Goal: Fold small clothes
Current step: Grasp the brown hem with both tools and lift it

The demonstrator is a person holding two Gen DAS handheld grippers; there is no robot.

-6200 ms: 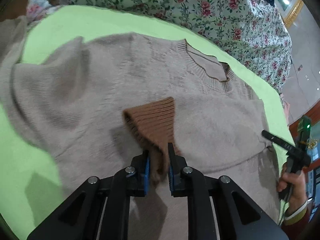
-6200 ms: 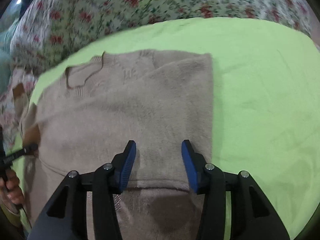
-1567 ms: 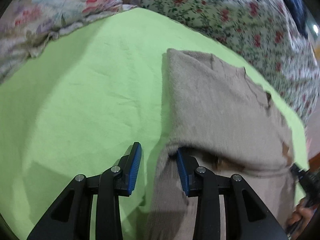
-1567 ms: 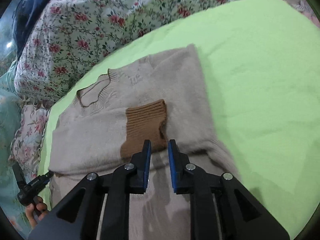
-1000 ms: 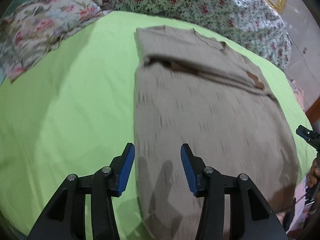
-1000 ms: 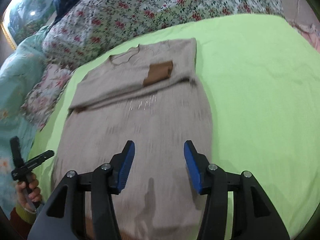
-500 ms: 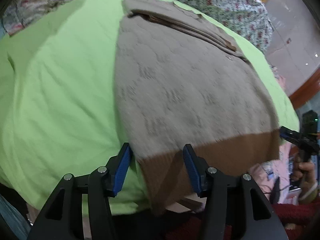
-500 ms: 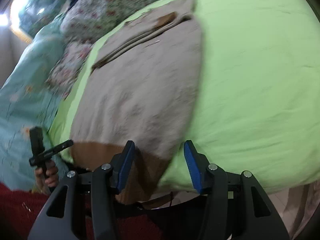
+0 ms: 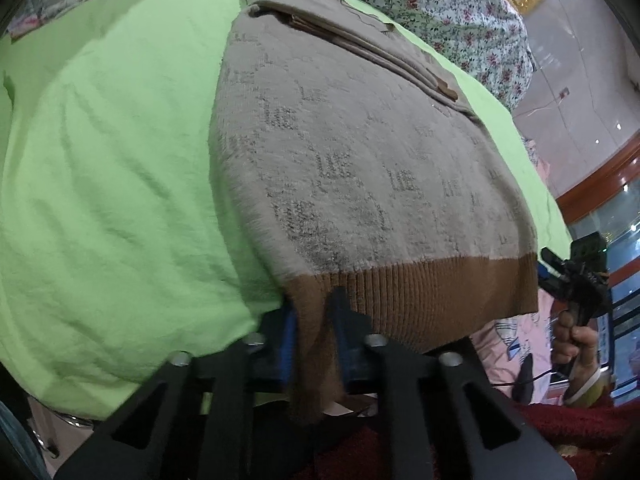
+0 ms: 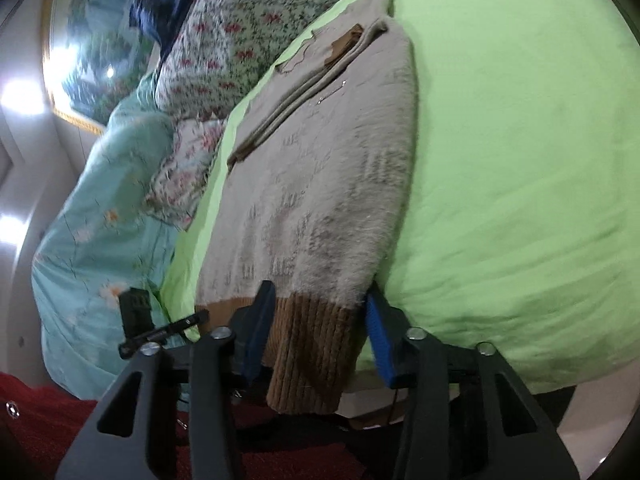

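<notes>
One beige knit sweater [image 9: 360, 168] with a brown ribbed hem lies on the green bed sheet [image 9: 100, 184]. Left gripper [image 9: 314, 320] fingers clench its hem corner. Right gripper [image 10: 320, 320] fingers straddle the other corner, spread.

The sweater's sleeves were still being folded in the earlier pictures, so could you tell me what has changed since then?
Both grippers let go of the cuffs and drew back to the brown hem hanging off the bed edge. The left gripper has shut on its corner; the right gripper straddles its own, jaws still apart. The sweater stays flat on the green sheet, sleeves folded across.
</notes>
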